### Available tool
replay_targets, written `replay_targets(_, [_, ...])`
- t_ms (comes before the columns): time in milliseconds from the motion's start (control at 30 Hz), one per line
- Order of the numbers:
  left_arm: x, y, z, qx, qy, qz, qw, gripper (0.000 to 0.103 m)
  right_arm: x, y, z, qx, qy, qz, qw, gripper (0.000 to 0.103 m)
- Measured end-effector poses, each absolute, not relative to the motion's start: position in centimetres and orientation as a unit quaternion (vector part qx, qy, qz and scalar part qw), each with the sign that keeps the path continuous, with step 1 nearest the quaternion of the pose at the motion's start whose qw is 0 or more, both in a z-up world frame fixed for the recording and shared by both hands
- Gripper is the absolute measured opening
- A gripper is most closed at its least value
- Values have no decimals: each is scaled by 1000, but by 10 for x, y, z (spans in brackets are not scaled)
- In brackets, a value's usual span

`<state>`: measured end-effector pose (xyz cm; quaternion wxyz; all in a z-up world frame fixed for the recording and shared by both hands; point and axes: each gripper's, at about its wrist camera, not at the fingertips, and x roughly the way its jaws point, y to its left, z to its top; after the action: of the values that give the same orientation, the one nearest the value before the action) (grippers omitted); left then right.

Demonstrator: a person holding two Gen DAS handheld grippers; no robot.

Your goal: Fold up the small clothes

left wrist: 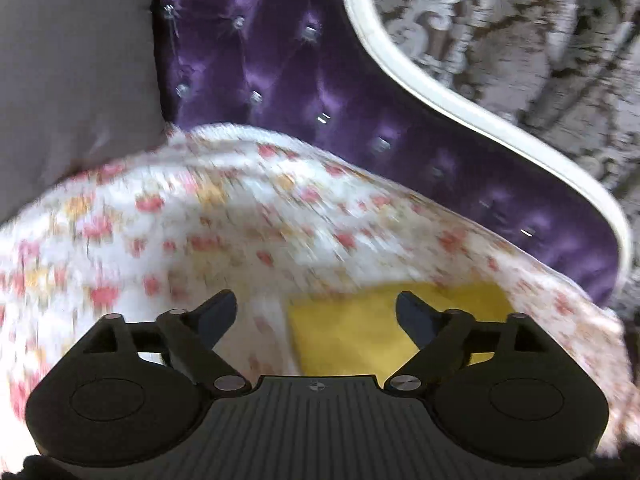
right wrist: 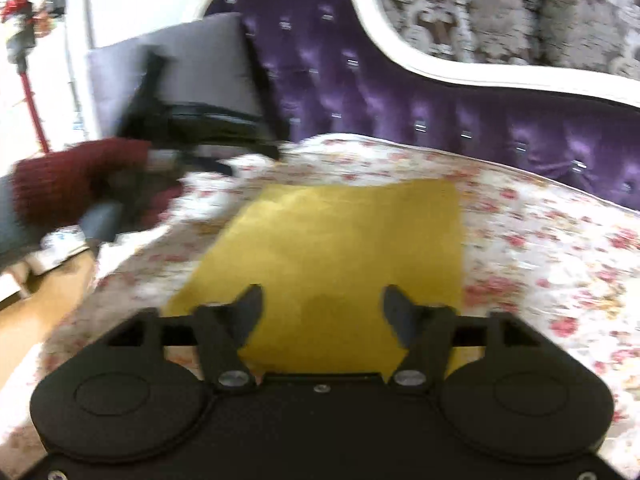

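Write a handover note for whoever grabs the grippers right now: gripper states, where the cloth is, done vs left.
Left gripper: open, nothing between its jaws, over the floral sheet at the yellow cloth's left edge.
Right gripper: open, empty, above the near edge of the yellow cloth.
The cloth lies flat as a neat rectangle on the sheet, in front of the purple tufted backrest; neither gripper holds it.
Done: it looks folded at least once, though blur hides the layers.
Left: probably another fold, or set it aside.
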<state>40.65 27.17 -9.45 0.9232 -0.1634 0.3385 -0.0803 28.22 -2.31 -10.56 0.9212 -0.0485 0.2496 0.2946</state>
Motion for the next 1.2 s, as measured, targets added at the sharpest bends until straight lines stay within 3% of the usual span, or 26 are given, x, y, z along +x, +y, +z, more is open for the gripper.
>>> replay_targets(167, [351,265,-108,-227,369,-140,890,88,303,-54,-113,16,272,265,925,79])
replay_targets(233, [333,261,-116,-253,378,-147,879,96,308,-69,-116,59,277,270,920,85])
replay_targets(300, [317,255,-124,-262,387,-150,871,97,315,-82,-117,92,281,280,913,100])
replay_targets(367, [307,247,-130,-262,395,-152,867,97,324,-91,-116,114,285,292,906,102])
replay_targets(1067, [362,190,-143,-232,378,-193,875,102,454,-65,-148,203,322,445,811,103])
replay_targets(1100, [364,189,-144,-231,376,-197,875,102,455,-64,-147,201,324,448,809,102])
replay_targets(1167, [364,189,-144,-235,375,-198,875,98,456,-63,-145,197,335,439,810,73])
replay_targets(1200, [364,190,-143,-238,377,-195,874,85,456,-63,-145,188,343,425,816,43])
